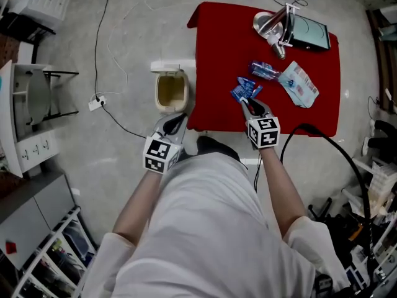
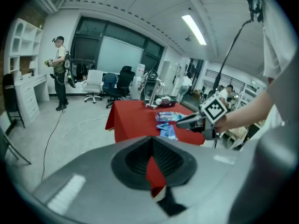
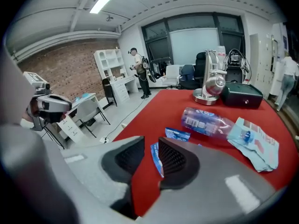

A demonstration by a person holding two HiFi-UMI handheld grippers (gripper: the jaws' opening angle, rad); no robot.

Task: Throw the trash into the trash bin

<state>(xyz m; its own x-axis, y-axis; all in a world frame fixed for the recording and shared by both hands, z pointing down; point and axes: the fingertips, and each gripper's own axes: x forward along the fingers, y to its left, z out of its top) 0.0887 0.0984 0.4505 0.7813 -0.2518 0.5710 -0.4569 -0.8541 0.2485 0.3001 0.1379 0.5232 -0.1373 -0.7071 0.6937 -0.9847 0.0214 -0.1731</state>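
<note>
Red table centre frame, trash bin on floor at its left edge. My right claw slightly apart, blue wrapper seemingly in gap, unpinched; left claw together, empty. Risk: thin wrapper slips out, drops short of bin.

You get even overhead light from ceiling strips; both gripper views bend and darken at their edges.
</note>
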